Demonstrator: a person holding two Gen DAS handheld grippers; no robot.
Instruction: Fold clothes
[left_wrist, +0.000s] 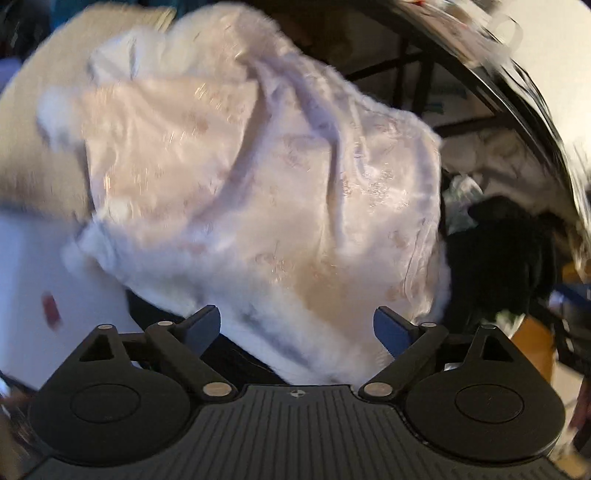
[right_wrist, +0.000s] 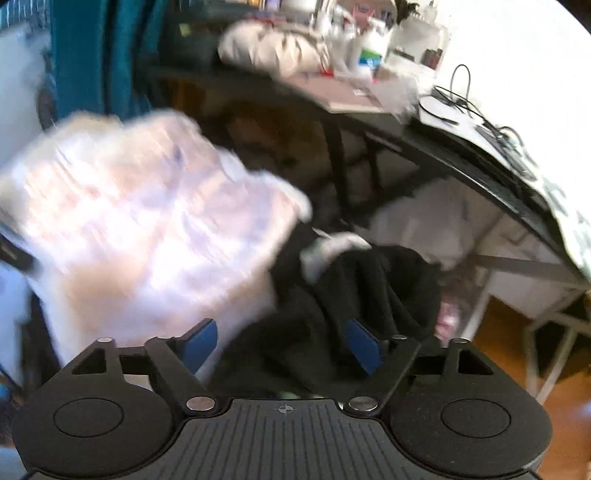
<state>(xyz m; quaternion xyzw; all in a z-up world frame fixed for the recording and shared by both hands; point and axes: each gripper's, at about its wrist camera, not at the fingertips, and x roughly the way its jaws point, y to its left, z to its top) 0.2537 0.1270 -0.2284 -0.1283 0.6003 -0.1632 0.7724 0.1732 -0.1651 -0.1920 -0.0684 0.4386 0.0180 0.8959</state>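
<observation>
Left gripper: jaws wide apart, blue pads clear, nothing clamped. White fluffy hem of the garment lies between and just past the fingertips, but the pads do not press it. Released.

Right gripper: jaws also spread, nothing pinched. Black clothes sit just in front of and under the fingers; the right pad overlaps the black fabric in view, contact cannot be told. Released.

Garment: pale pink-white, satin-like sheen with faint pattern, white fuzzy trim along the edges. It is crumpled in a heap, not flat, fills most of the left wrist view, and shows as a blurred mass at the left in the right wrist view. It rests partly over a white box at lower left and a beige surface behind.

Black clothes pile is just right of the garment, touching it at the edge. A small white-grey piece lies on top of the black pile.

Further out: dark desk with cluttered top and cables, curtain in teal at upper left, wood floor at right. Both views motion-blurred.
</observation>
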